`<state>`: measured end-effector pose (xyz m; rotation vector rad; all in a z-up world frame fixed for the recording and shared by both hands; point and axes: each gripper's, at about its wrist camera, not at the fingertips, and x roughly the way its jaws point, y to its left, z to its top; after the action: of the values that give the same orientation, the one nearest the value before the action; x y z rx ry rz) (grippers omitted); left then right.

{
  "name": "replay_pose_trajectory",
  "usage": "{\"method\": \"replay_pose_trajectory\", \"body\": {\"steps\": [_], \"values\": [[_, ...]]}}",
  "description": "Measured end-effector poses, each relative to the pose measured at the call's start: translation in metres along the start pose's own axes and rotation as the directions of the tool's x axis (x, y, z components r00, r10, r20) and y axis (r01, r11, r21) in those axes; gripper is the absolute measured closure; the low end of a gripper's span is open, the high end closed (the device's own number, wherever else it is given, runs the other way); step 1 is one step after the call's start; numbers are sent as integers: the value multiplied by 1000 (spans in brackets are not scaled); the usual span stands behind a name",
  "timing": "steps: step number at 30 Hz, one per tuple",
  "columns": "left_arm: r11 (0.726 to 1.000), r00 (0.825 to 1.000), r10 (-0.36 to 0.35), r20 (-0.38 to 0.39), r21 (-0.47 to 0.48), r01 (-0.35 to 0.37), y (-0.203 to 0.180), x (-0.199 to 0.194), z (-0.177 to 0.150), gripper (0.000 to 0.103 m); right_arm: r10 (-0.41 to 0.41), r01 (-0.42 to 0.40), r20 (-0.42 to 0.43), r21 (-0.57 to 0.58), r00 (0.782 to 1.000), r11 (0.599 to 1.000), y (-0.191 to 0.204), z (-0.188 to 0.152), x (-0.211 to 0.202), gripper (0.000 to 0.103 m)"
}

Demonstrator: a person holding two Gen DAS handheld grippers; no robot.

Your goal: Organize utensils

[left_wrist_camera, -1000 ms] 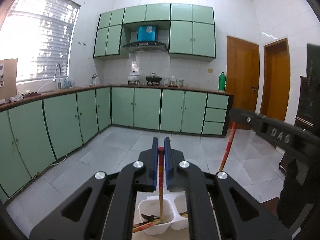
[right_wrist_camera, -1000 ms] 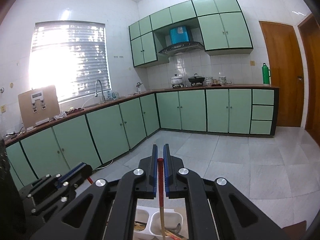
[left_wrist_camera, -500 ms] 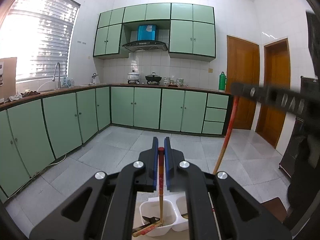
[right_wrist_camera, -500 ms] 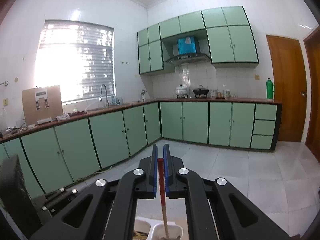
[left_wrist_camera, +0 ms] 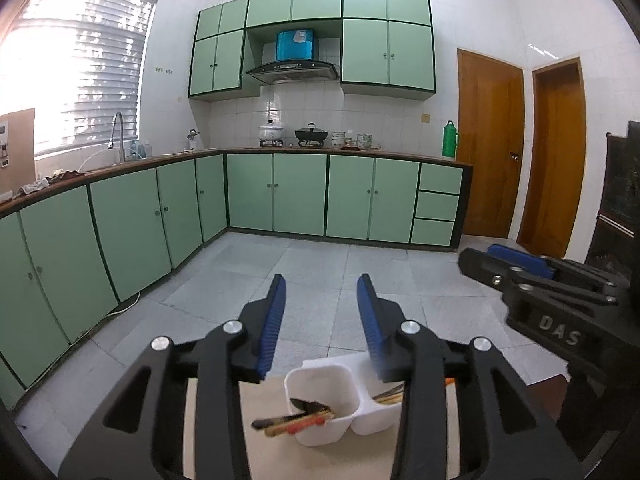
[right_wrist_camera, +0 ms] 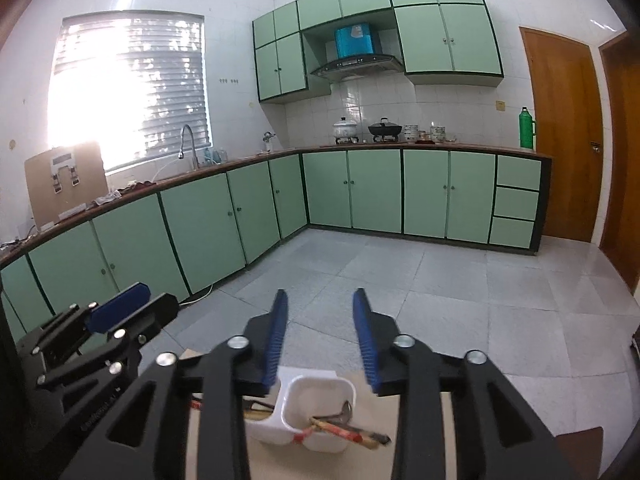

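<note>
A white two-compartment holder (left_wrist_camera: 320, 380) stands on a pale table below both grippers; it also shows in the right wrist view (right_wrist_camera: 320, 392). Red and tan chopsticks (left_wrist_camera: 296, 424) and a dark utensil lie in its left compartment. More chopsticks (right_wrist_camera: 344, 432) and a metal spoon (right_wrist_camera: 345, 410) lie in its right compartment. My left gripper (left_wrist_camera: 322, 292) is open and empty above the holder. My right gripper (right_wrist_camera: 320, 306) is open and empty above it too. Each gripper shows at the edge of the other's view.
The pale table (left_wrist_camera: 272, 452) ends just beyond the holder. Beyond it is a grey tiled floor (left_wrist_camera: 320, 264), green base cabinets (left_wrist_camera: 300, 196) along the left and back walls, and wooden doors (left_wrist_camera: 490, 140) at the right.
Both grippers were shut on a red chopstick each. Both have opened and the chopsticks now lie in the holder. The right gripper, raised half a second ago, has come back down.
</note>
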<state>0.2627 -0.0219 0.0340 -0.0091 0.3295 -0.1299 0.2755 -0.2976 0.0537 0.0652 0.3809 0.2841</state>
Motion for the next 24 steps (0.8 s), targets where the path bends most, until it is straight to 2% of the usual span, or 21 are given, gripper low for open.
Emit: {"method": "replay_pose_trajectory", "body": {"steps": [2, 6, 9, 11, 19, 24], "values": [[1000, 1000, 10, 1, -6, -10, 3, -9, -4, 58, -11, 11, 3, -2, 1000, 1000, -2, -4, -9, 51], [999, 1000, 24, 12, -27, -23, 9, -28, -11, 43, -26, 25, 13, 9, 1000, 1000, -8, -14, -32, 39], [999, 999, 32, 15, -39, -31, 12, -46, -17, 36, -31, 31, 18, 7, 999, 1000, -10, -23, -49, 32], [998, 999, 44, 20, -46, -43, 14, -61, -24, 35, -40, 40, 22, 2, 999, 999, -10, -32, -63, 26], [998, 999, 40, -2, -52, -40, 13, -105, -53, 32, -31, 31, -4, 23, 1000, 999, -7, -70, -107, 15], [998, 999, 47, -12, -35, -48, 5, -136, -70, 22, -26, 26, -17, 33, 1000, 999, -3, -88, -133, 7]]}}
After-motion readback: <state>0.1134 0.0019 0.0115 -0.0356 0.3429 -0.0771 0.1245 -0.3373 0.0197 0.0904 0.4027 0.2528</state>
